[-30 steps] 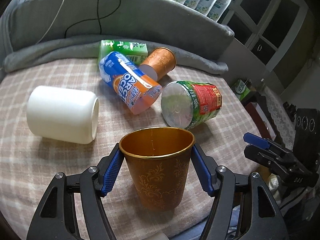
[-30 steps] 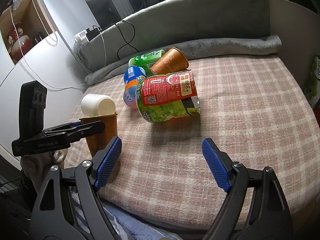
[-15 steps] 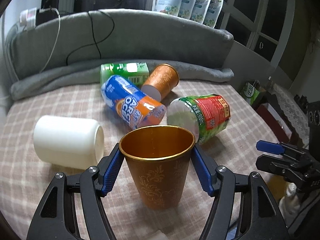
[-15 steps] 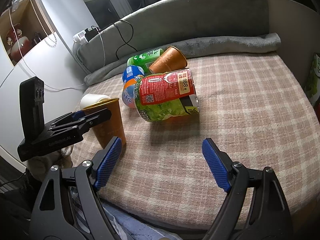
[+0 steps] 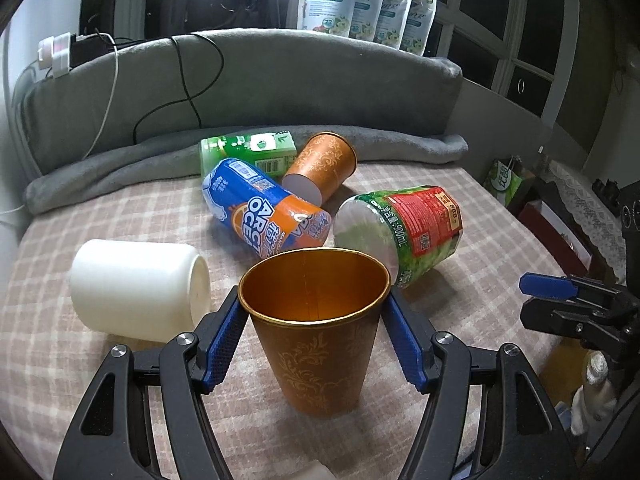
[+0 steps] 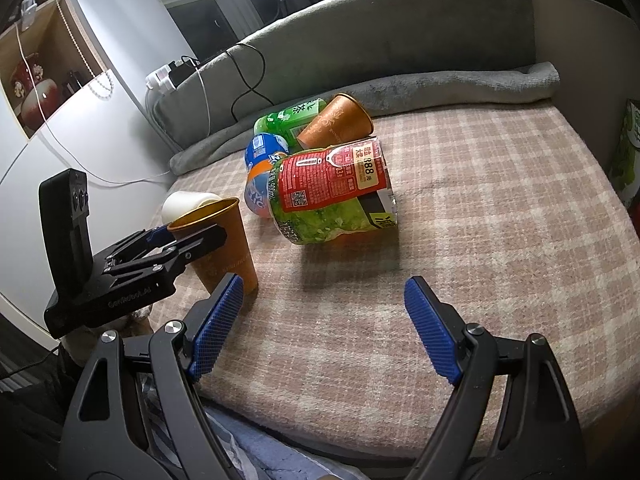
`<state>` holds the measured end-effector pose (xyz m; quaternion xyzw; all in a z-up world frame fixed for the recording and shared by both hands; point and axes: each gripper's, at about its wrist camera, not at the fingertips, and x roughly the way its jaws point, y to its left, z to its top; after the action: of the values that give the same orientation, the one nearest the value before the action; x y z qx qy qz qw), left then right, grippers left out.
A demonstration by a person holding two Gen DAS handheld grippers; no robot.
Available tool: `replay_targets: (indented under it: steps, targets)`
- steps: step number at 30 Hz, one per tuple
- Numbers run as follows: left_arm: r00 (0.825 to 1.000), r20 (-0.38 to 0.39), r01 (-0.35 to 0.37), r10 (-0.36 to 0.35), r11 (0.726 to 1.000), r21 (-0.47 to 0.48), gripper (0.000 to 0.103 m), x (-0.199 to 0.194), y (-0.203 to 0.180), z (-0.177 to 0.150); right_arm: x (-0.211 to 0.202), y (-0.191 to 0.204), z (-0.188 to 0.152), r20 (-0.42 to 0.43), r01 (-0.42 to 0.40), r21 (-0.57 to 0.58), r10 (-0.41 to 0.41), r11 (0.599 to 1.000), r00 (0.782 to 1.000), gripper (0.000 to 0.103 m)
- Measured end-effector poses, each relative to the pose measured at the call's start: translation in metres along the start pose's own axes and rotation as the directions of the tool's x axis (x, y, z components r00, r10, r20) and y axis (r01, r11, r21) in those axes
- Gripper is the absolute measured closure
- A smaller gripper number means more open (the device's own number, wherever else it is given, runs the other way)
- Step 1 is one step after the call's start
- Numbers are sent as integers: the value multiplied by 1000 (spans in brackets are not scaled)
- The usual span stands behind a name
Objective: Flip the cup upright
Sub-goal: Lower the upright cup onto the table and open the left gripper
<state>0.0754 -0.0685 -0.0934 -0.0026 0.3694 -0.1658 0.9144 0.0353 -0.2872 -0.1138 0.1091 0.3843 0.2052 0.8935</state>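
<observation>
An orange cup with a gold rim (image 5: 316, 344) stands upright, mouth up, between the blue pads of my left gripper (image 5: 314, 336), which is shut on it just under the rim. Its base looks to rest on the checked blanket (image 5: 100, 364). In the right wrist view the same cup (image 6: 224, 240) stands at the left, with the left gripper (image 6: 160, 256) clamped on it. My right gripper (image 6: 324, 332) is open and empty over the blanket's front edge; it also shows at the right of the left wrist view (image 5: 560, 300).
A white cup (image 5: 136, 288) lies on its side left of the held cup. Behind lie a blue-orange bottle (image 5: 264, 208), a green bottle (image 5: 248, 152), a second orange cup (image 5: 324, 164) and a red-green bottle (image 5: 404, 232). A grey bolster (image 5: 240, 80) bounds the back.
The left gripper has moved the cup forward onto the blanket and levelled out. The cup stays upright in its grip. The right gripper has hardly moved.
</observation>
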Motion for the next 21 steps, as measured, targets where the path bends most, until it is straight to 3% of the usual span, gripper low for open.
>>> replay_targets:
  steps: [15,21]
  targets:
    - [994,-77,71,-73,997,-29,35,-7,0,-12,-4,6,-1,7,-8,-9,8,1000,1000,18]
    - [993,-90,79,-81,996,-30,30,-11,-1,-13,-4,13,-2,4,-12,-28,12,1000,1000,18]
